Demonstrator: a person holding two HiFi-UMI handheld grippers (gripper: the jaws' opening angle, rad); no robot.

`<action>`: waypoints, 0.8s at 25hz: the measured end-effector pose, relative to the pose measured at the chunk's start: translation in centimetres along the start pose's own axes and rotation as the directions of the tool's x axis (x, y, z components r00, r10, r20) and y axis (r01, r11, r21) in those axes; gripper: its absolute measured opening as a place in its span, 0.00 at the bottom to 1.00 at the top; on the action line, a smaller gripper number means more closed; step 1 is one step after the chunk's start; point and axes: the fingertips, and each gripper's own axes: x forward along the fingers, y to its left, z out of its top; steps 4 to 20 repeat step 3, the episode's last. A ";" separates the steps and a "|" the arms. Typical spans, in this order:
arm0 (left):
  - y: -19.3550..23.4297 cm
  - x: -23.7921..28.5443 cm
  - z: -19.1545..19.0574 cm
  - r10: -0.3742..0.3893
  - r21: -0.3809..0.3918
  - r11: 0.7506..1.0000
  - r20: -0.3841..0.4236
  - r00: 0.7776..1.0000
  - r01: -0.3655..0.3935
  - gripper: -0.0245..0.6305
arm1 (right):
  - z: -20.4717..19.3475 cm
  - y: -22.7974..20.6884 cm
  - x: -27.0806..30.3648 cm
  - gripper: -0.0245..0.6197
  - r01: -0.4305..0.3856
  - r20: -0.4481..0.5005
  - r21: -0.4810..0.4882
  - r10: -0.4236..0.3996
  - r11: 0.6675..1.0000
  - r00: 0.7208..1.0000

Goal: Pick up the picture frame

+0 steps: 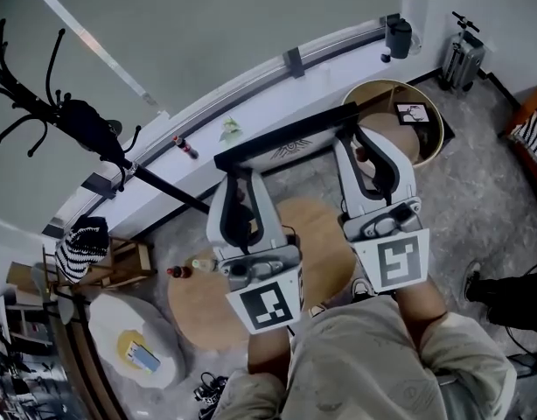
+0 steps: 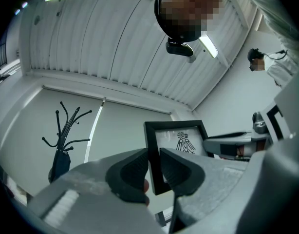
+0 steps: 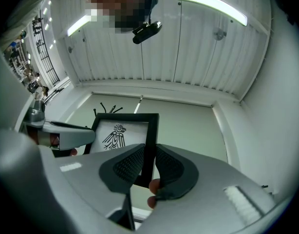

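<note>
The picture frame (image 1: 286,136), black with a bird print on white, is held up in the air between both grippers. In the head view my left gripper (image 1: 237,180) clamps its left side and my right gripper (image 1: 360,136) its right side. The left gripper view shows the left gripper (image 2: 154,167) with both pads pressed on the frame's (image 2: 176,140) black left edge. In the right gripper view the right gripper (image 3: 148,165) pinches the frame's (image 3: 121,135) right edge. Both grippers point upward, toward the ceiling and wall.
Below stand a round wooden table (image 1: 325,234) with small bottles (image 1: 177,271) and a second round table (image 1: 430,143) bearing a small framed picture (image 1: 413,112). A black coat rack (image 1: 67,116), a white pouf (image 1: 133,344), a bin (image 1: 398,35) and a scooter (image 1: 465,55) stand around.
</note>
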 end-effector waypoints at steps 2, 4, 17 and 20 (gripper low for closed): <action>-0.4 0.2 0.0 -0.004 -0.006 1.000 0.003 1.000 0.004 0.17 | -0.2 -0.4 -0.2 0.15 0.007 -0.004 -0.002 -0.007 1.000 1.000; -0.6 0.3 0.0 -0.005 -0.010 1.000 0.005 1.000 0.005 0.17 | -0.2 -0.6 -0.3 0.15 0.010 -0.005 -0.003 -0.010 1.000 1.000; -0.6 0.3 0.0 -0.005 -0.010 1.000 0.005 1.000 0.005 0.17 | -0.2 -0.6 -0.3 0.15 0.010 -0.005 -0.003 -0.010 1.000 1.000; -0.6 0.3 0.0 -0.005 -0.010 1.000 0.005 1.000 0.005 0.17 | -0.2 -0.6 -0.3 0.15 0.010 -0.005 -0.003 -0.010 1.000 1.000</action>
